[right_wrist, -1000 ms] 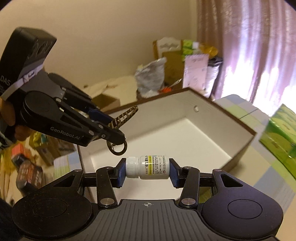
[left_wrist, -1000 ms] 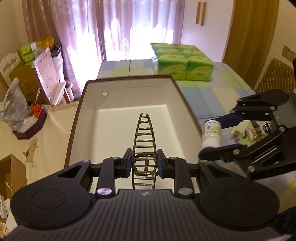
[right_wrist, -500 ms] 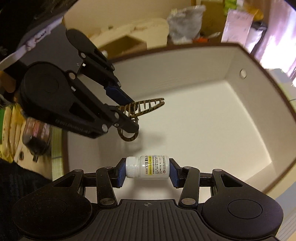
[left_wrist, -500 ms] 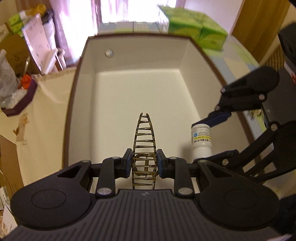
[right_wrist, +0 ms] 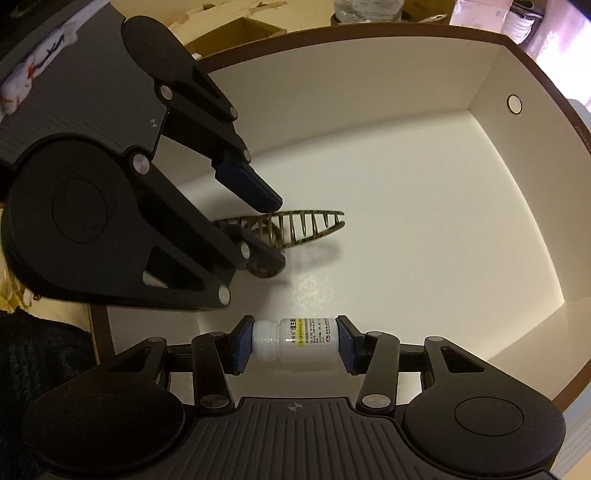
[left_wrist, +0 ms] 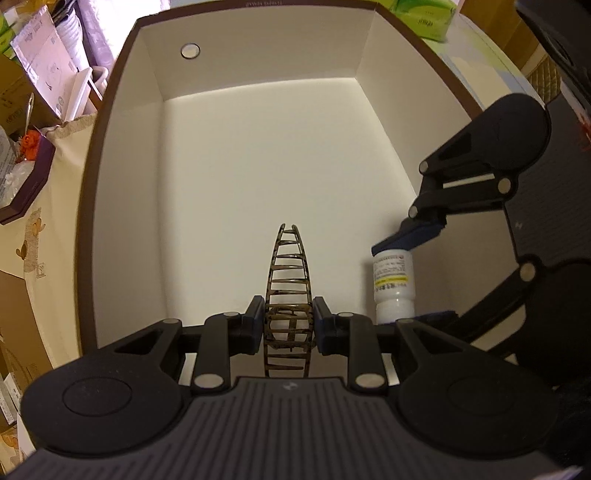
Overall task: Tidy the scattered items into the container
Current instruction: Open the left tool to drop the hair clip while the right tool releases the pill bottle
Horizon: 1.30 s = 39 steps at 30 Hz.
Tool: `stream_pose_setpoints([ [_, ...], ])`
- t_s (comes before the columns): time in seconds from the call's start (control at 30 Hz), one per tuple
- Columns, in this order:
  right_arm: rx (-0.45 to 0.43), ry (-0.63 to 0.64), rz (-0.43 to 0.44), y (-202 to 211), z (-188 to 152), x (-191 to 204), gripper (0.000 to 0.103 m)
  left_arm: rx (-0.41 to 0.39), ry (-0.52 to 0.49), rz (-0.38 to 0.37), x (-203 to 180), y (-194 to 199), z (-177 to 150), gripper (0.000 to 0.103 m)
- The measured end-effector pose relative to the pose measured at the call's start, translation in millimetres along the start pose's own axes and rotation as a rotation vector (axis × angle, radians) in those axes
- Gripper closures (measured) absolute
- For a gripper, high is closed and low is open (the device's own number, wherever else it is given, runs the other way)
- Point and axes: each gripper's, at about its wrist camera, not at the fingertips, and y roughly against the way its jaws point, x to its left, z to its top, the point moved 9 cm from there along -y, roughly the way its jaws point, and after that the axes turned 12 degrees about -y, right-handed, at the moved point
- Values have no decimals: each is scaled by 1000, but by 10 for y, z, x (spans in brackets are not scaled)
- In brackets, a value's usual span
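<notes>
The container is a large box with a brown rim point(left_wrist: 110, 85) and a white inside point(right_wrist: 424, 192). My left gripper point(left_wrist: 289, 325) is shut on a tortoiseshell hair claw clip point(left_wrist: 288, 269) and holds it low inside the box, near the front wall. The clip point(right_wrist: 306, 225) and left gripper point(right_wrist: 269, 229) also show in the right wrist view. My right gripper point(right_wrist: 294, 341) is shut on a small white pill bottle point(right_wrist: 295, 339), held sideways by its ends inside the box. In the left wrist view the bottle point(left_wrist: 393, 280) hangs to the right of the clip.
Green tissue packs point(left_wrist: 424, 18) lie on the table beyond the box. Cardboard boxes, papers and a dark tray point(left_wrist: 26, 184) crowd the left side. A quilted chair back point(left_wrist: 543, 77) stands at the right. An open carton point(right_wrist: 243, 29) sits outside the box's near wall.
Both grippers have moved forward and down from above the rim into the box, each still holding its item. The box now fills both views.
</notes>
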Motion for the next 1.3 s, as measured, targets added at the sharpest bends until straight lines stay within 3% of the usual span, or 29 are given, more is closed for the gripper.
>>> stream_pose_setpoints([
  [0.03, 0, -1, -2, 0, -5, -16, 24, 1, -1, -3, -4, -1, 18, 75],
  [0.1, -38, 13, -57, 7, 55, -66, 14, -2, -5, -8, -11, 3, 22, 74],
  [0.23, -57, -9, -32, 69, 76, -122, 13, -8, -20, 12, -27, 40, 57, 51],
  [0.63, -139, -26, -76, 268, 43, -100, 12, -38, -30, 36, -8, 221, 149, 23],
  [1.03, -259, -23, -99, 782, 20, 37, 11, -91, -29, 85, -76, 571, 212, 16],
  [1.13, -291, -17, -111, 921, -46, 117, 0, -109, -21, 101, -106, 697, 202, 16],
  [1.3, -334, -1, -117, 1083, -172, 259, 0, -138, -9, 129, -158, 869, 156, 14],
])
